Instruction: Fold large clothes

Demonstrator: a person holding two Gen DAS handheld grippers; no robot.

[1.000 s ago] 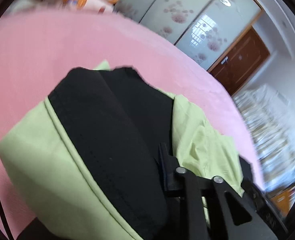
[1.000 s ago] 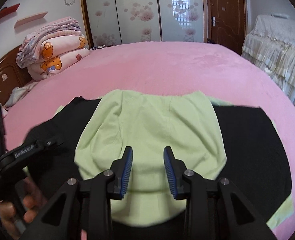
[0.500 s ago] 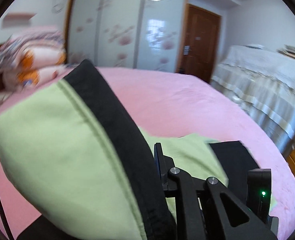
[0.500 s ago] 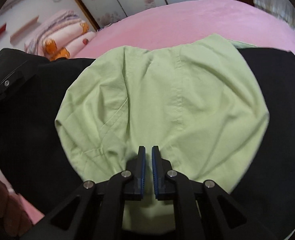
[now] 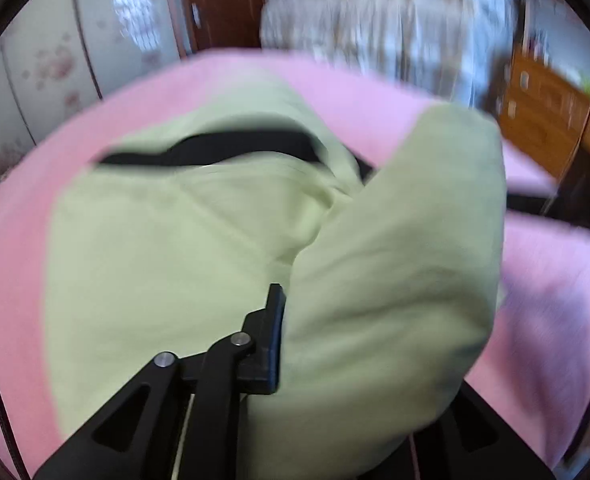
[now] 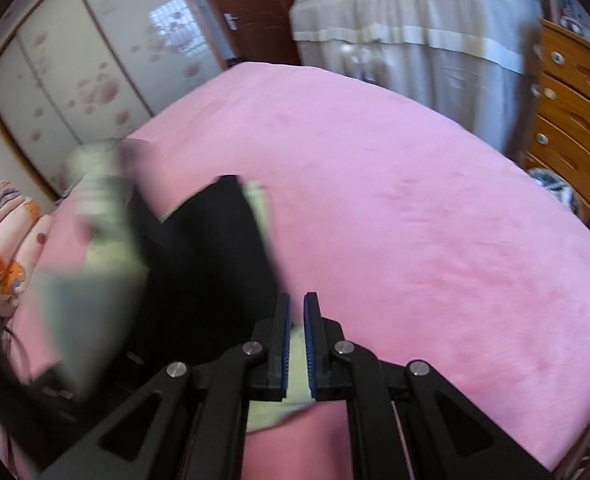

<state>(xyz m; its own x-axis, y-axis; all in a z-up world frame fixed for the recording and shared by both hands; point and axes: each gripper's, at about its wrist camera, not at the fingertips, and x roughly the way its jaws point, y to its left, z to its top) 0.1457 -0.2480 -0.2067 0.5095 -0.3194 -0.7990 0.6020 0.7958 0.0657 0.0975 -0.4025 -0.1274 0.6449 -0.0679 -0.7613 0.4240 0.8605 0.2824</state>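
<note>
Pink bedspread (image 6: 395, 200) beneath floral wardrobe doors (image 6: 75, 72) and wooden drawers (image 6: 571, 120); green-and-black garment (image 5: 175, 260) bunched on top, pinched by left gripper (image 5: 285, 336) and right gripper (image 6: 297, 344).

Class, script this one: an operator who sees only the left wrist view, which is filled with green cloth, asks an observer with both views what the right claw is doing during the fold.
Operator: My view is nearly all green cloth. Is the right claw holding anything?
Observer: Yes. The right claw is closed on a pale green edge of the garment.
Operator: I see only a thin black strip. Where is the rest of the black?
Observer: A wide black panel spreads to the left of that claw, over the pink bed.
</note>
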